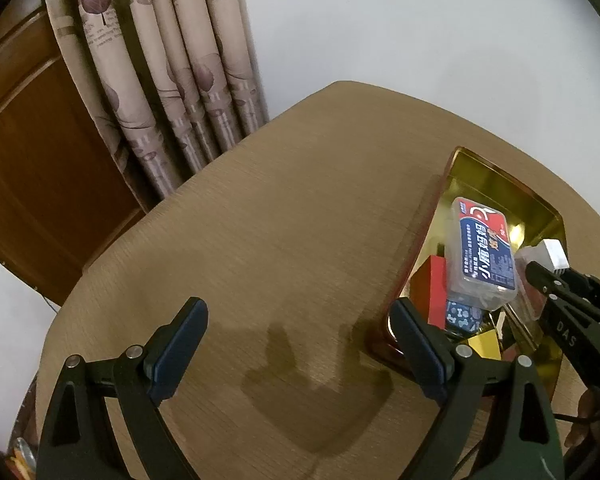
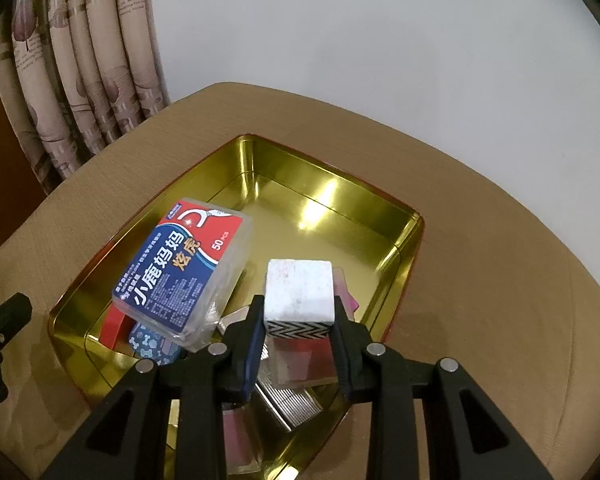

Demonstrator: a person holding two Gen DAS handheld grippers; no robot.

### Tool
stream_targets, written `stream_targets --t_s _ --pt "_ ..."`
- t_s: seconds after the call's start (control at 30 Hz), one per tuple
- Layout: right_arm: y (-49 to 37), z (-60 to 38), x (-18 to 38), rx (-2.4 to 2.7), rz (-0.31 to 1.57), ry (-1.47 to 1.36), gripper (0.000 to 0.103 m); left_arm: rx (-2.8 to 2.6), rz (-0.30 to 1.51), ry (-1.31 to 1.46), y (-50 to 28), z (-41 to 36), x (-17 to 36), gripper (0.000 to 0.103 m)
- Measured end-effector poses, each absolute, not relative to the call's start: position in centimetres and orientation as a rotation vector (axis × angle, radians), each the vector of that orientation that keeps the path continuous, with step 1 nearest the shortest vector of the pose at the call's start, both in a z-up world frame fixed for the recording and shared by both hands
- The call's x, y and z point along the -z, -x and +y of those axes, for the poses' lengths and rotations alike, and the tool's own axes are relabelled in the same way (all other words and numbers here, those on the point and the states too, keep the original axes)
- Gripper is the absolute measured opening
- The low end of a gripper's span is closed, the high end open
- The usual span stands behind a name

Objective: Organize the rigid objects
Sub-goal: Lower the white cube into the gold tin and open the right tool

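Observation:
A gold metal tin (image 2: 324,204) sits on the tan table (image 2: 480,240). In it, a clear floss-pick box with a blue and red label (image 2: 180,276) lies tilted on a red block (image 2: 112,326) and a blue patterned piece (image 2: 150,342). My right gripper (image 2: 300,312) is shut on a white cube with a black zigzag side (image 2: 300,300), held above the tin's near part. My left gripper (image 1: 300,344) is open and empty over the bare table, left of the tin (image 1: 500,184). The floss box (image 1: 482,248) and the white cube (image 1: 554,254) show in the left wrist view.
Clear plastic cases and a ribbed silver piece (image 2: 292,404) lie in the tin's near end. Patterned curtains (image 1: 160,60) and a wooden door (image 1: 32,160) stand behind the table's left. A white wall (image 2: 380,40) is behind.

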State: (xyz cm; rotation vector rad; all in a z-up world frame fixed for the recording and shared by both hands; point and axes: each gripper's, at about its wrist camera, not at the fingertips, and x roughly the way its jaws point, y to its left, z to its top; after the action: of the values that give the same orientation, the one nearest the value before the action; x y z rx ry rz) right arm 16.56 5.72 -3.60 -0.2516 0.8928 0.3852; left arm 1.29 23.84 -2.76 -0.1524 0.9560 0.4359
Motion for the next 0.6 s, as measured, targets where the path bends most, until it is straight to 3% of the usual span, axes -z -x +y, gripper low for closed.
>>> stream_targets --t_s 0.17,0.3,0.6 --pt "-16.6 5.5 3.6 -0.386 0.892 0.252 0.04 -0.434 0.953 0.148 -1.3 23.6 2.8 0.091" --pt "-16.3 5.0 3.4 -0.394 0.876 0.253 0.053 -0.425 0.953 0.143 -1.3 23.5 2.7 0.091" --pt "-14.2 3.2 1.8 -0.384 0.844 0.23 0.057 -0.384 0.953 0.116 -1.3 22.6 2.6 0.091"
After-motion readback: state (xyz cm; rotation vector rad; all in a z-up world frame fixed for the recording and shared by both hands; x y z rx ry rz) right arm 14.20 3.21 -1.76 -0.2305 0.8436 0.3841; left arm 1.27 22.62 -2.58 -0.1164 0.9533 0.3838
